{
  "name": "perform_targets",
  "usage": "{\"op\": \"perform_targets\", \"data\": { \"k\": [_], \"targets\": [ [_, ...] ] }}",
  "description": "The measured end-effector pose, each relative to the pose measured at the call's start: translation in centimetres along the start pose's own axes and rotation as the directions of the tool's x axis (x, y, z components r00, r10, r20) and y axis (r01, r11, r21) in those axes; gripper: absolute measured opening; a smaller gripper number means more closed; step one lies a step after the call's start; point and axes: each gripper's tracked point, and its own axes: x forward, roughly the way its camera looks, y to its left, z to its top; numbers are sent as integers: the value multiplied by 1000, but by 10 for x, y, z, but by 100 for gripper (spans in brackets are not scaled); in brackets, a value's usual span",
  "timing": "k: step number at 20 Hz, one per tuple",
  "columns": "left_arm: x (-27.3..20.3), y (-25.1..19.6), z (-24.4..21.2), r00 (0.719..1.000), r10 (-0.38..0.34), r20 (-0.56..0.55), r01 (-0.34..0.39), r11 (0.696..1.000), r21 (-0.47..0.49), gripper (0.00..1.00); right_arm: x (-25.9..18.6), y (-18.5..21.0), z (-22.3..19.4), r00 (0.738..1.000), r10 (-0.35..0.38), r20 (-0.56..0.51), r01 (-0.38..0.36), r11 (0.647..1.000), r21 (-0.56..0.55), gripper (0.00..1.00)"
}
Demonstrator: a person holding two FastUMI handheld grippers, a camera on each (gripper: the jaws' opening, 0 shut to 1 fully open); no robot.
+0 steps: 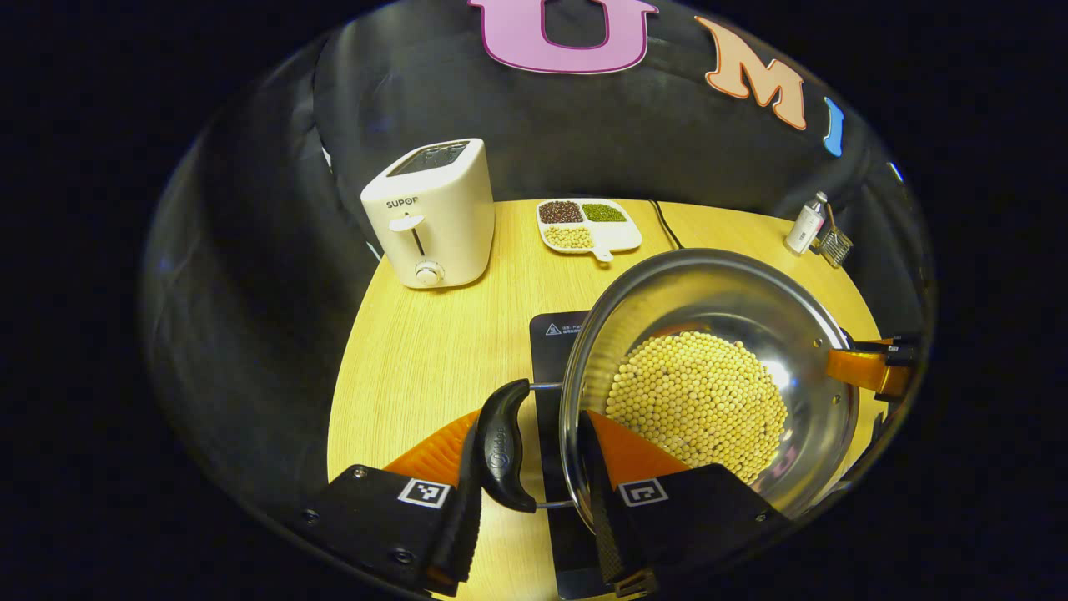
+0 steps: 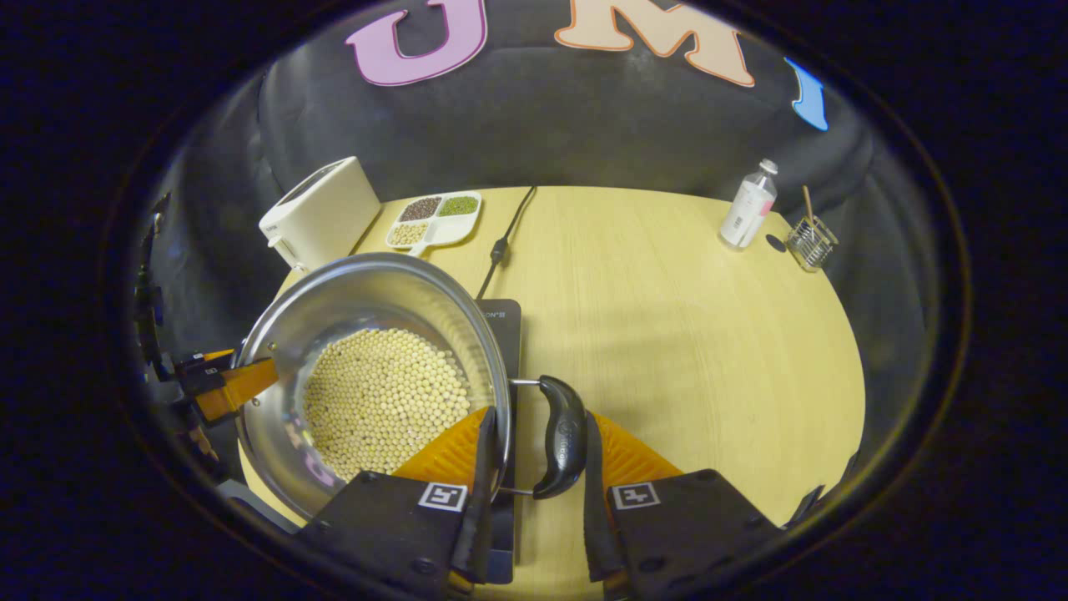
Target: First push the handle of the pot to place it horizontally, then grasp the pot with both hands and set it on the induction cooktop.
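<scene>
The steel pot (image 1: pixel 709 384), holding pale beans (image 1: pixel 697 401), sits over the black induction cooktop (image 1: pixel 555 334) on the bench (image 1: pixel 434 351). The left gripper (image 1: pixel 534 467) clamps the pot's near black handle (image 1: pixel 503 446) and rim between its fingers. The right gripper (image 2: pixel 538 455) likewise pinches the opposite handle (image 2: pixel 561 434) and rim. A toaster (image 1: pixel 430 213) stands beyond the cooktop.
</scene>
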Motion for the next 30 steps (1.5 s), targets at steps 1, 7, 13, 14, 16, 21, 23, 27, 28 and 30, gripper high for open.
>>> {"op": "perform_targets", "data": {
  "k": [1,7,13,14,16,21,23,27,28,30],
  "targets": [
    [0,0,1,1000,0,3,0,1000,0,59,-1,-1,1,1000,0,1,0,1000,4,48],
    [1,1,-1,1000,4,0,-4,1000,1,60,-2,0,1,1000,4,-4,-4,1000,15,43],
    [5,-13,-39,997,-23,-75,23,1000,0,81,1,-2,-4,999,41,-26,-40,999,32,54],
    [4,-11,-36,999,-6,-40,6,1000,-3,85,-1,0,-13,997,56,-49,-54,998,32,63],
    [0,-4,-29,999,28,20,-29,1000,9,91,-7,4,-10,997,73,-21,-72,997,32,88],
    [-15,6,-20,994,77,73,-79,997,23,99,-15,-2,-6,996,66,53,-66,998,15,99],
    [-21,5,-19,993,88,77,-90,996,20,100,-18,-1,-1,995,74,61,-76,997,31,95],
    [-38,0,-10,987,99,127,-103,994,24,99,-26,-7,4,992,88,90,-92,995,33,99],
    [-42,-2,-9,986,98,132,-102,994,25,99,-29,-8,6,991,93,98,-97,995,27,99],
    [-46,-9,-8,986,102,136,-104,994,12,99,-31,-11,6,989,103,111,-105,994,20,95]
  ]
}}
